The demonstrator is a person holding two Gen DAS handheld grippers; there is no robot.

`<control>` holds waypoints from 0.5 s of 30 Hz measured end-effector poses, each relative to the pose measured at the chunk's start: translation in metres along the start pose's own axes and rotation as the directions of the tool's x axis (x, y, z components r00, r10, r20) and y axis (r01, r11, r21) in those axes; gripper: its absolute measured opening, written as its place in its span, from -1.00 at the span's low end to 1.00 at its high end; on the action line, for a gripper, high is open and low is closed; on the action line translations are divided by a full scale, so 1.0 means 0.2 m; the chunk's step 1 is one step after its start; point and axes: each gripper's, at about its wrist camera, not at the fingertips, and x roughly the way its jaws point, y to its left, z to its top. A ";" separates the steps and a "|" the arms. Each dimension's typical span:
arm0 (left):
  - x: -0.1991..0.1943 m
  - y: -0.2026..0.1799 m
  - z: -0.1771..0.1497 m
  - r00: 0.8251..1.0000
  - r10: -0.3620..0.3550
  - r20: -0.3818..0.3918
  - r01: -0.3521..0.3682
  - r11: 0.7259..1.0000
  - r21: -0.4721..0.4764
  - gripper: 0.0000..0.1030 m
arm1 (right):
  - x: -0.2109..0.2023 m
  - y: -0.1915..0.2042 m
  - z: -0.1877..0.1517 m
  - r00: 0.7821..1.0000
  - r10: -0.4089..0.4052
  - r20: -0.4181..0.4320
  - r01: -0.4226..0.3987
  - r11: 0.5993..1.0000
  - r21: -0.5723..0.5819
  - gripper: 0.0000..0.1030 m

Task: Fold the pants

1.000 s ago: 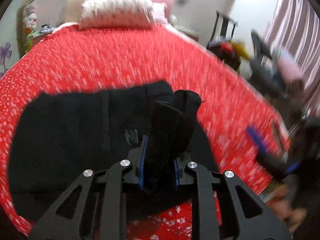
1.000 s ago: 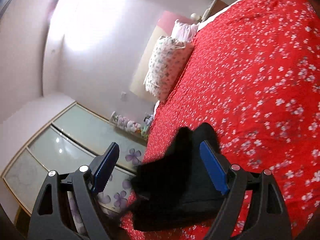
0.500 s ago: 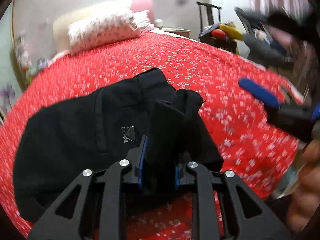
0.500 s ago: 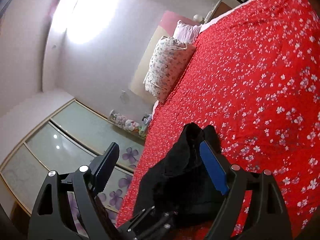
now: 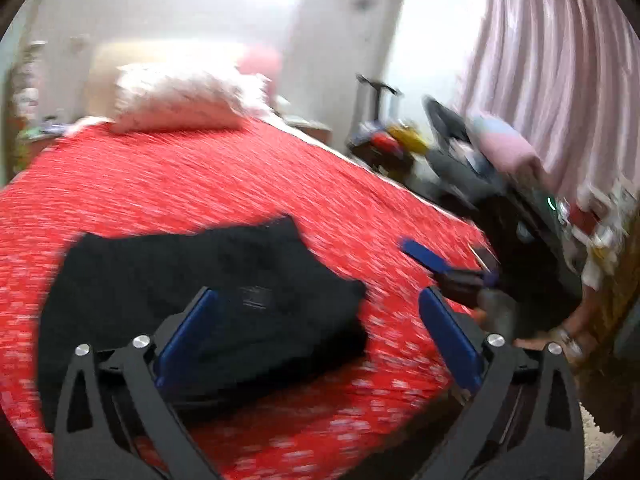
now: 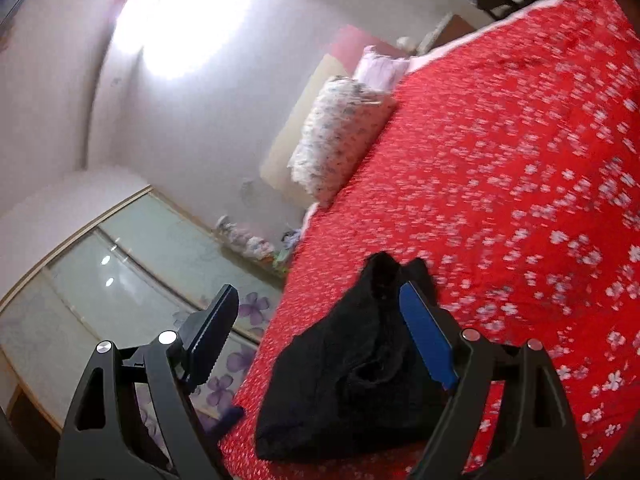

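Folded black pants (image 5: 192, 300) lie on the red bedspread (image 5: 180, 184). Left gripper (image 5: 316, 320) — jaws just opened wide, nothing held. Right gripper (image 6: 320, 320) — jaws spread, empty.

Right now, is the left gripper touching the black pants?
Apart. In the left wrist view the left gripper has just opened; its blue pads stand wide and bare, with the pants lying folded on the bed beyond them.

Pants (image 5: 200, 276) lie on bed (image 5: 200, 184), pillow (image 5: 180, 100) behind.
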 end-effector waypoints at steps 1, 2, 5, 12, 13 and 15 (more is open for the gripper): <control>-0.03 0.07 0.01 0.999 0.050 0.006 -0.050 0.999 -0.009 0.96 | 0.01 0.03 -0.01 0.999 0.033 -0.022 -0.033 0.999 -0.023 0.64; -0.04 0.15 0.01 0.993 0.114 0.008 -0.114 0.993 -0.023 0.96 | 0.04 0.08 -0.03 0.994 0.081 -0.078 -0.086 0.994 -0.063 0.64; -0.05 0.49 -0.02 0.964 0.255 -0.078 -0.264 0.955 -0.138 0.95 | 0.17 0.20 -0.14 0.967 0.121 -0.224 -0.157 0.976 -0.152 0.64; 0.03 0.70 -0.20 0.965 0.190 -0.180 -0.234 0.934 -0.269 0.96 | 0.40 0.17 -0.33 0.913 -0.168 -0.372 0.068 0.961 -0.268 0.60; 0.06 0.69 -0.23 0.963 0.177 -0.202 -0.227 0.939 -0.260 0.96 | 0.40 0.12 -0.34 0.903 -0.188 -0.386 0.098 0.965 -0.243 0.49; 0.11 0.65 -0.30 0.955 0.173 -0.243 -0.225 0.952 -0.207 0.96 | 0.37 0.06 -0.34 0.906 -0.184 -0.381 0.111 0.972 -0.207 0.37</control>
